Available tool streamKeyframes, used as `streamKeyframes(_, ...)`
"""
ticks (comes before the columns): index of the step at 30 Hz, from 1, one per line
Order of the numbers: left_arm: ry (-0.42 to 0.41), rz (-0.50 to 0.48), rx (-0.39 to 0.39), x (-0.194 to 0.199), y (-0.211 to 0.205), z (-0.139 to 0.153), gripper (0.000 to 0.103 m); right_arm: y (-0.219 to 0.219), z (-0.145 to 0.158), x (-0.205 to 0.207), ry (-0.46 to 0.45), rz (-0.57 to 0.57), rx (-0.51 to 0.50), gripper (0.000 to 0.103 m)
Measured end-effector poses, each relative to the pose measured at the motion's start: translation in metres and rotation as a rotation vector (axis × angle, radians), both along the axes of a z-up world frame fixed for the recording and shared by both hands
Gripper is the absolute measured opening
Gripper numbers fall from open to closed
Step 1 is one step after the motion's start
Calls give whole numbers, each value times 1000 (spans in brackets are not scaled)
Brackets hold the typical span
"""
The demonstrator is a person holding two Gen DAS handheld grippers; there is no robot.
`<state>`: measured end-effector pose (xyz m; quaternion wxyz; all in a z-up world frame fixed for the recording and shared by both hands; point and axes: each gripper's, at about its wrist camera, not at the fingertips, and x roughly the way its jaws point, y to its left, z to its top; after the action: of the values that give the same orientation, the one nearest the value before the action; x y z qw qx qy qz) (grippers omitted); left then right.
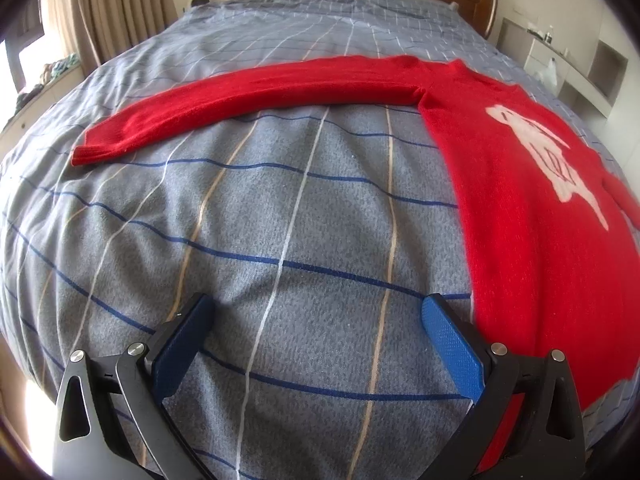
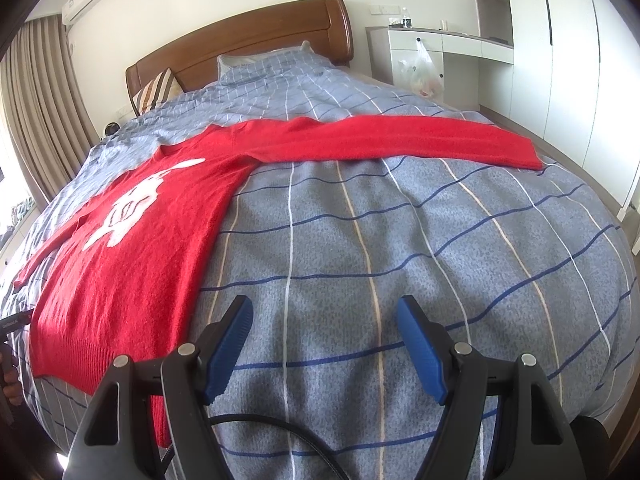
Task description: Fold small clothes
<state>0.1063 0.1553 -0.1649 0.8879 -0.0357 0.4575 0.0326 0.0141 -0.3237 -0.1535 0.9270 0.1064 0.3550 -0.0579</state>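
Plainly spread flat on the bed point(image 1: 280, 220): red sweater point(image 1: 520, 200), both sleeves stretched out sideways, white figure facing up; left hand-held gripper point(image 1: 318, 312) with jaws apart and nothing between them, over bare plaid cover, sweater's hem edge just beside its right finger; right hand-held gripper point(image 2: 324, 316) likewise spread wide and empty, sweater body lying just left of it.

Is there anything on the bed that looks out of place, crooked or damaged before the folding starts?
Nothing stands out. The red sweater lies flat on the checked bedcover with its sleeves spread outward, and no tear or stain shows. Both the left gripper and the right gripper are open above bare cover, holding nothing.
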Motion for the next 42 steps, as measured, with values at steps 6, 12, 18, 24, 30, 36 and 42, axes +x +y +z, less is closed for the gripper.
streamKeyframes(6, -52, 27, -16, -11, 3, 9, 103, -1, 0, 1, 0, 2, 2, 74)
streamKeyframes(12, -93, 51, 25, -16, 7, 14, 103, 1, -2, 1, 9, 4, -3, 74)
streamKeyframes(18, -89, 66, 28, -15, 7, 12, 103, 9, -3, 1, 10, 18, -40, 76)
streamKeyframes(24, -83, 75, 51, -14, 3, 10, 103, 18, -7, 4, 19, 34, -82, 78)
streamKeyframes(30, -84, 80, 57, -15, 2, 10, 103, 20, -7, 2, 17, 40, -100, 78)
streamKeyframes(36, -123, 72, 64, -22, 1, 11, 103, 21, -6, 2, 15, 44, -101, 78)
streamKeyframes(42, -229, 64, 34, -33, 8, 26, 103, -16, 17, 3, -26, 40, 57, 78)
